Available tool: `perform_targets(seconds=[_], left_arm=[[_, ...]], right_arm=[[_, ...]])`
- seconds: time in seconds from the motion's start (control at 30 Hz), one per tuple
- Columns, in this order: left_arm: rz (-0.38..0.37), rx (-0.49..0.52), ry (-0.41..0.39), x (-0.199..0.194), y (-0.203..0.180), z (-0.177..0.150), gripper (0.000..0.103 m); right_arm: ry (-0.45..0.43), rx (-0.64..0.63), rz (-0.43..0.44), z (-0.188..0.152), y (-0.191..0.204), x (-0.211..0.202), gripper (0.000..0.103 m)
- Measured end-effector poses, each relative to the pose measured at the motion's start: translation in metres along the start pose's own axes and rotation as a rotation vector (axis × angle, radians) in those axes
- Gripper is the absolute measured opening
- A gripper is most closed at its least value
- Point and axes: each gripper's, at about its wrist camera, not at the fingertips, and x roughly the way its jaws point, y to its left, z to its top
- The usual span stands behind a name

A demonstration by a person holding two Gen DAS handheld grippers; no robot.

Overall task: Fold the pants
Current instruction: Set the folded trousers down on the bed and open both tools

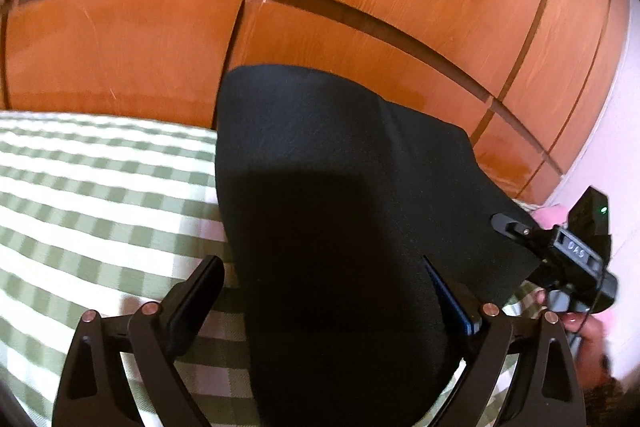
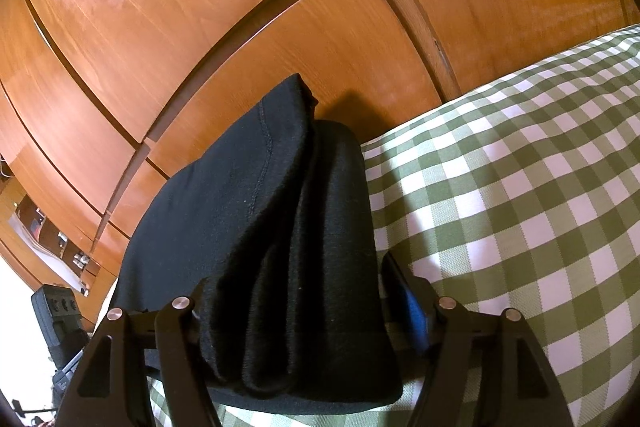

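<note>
Folded black pants (image 2: 280,227) are observed between the parted jaws of both the left gripper (image 1: 320,291) and right gripper (image 2: 296,291), upon checked bedding (image 2: 520,187)

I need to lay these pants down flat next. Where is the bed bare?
Bare checked bedspread lies left of the pants in the left view, up to the wooden panel. In the right view it runs right of the pants. Between both grippers it is crowded with cloth.

We see pants (image 2: 280,227): matt black knit cloth, stitched seam. Checked green-white sheet (image 2: 520,187): woven cloth. Wardrobe doors (image 2: 200,27): glossy varnished wood. Claw fingers (image 1: 196,303): matt black plastic, metal pins.
</note>
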Motion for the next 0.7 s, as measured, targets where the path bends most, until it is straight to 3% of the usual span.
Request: perform_targets(seconds=[0.1,0.2,0.5,0.7], left_arm=[[0.116,0.063,-0.045,-0.013,-0.017,-0.005,0.098],[0.183,0.084,-0.070,-0.033,-0.031,-0.018,0.098],[0.134,-0.050,0.064,-0.079,-0.046,-0.079,0.098],[0.109,0.015,0.110,-0.108,-0.078,-0.119,0.098]], right_arm=[[-0.012,0.008,0.006,-0.001,-0.001,-0.004,0.074],[-0.034,0.039,-0.011,-0.006,-0.003,-0.016,0.075],[-0.126,0.199,-0.096,-0.083,-0.002,-0.103,0.076],[-0.083,0.152,-0.163,-0.126,0.021,-0.140,0.076]])
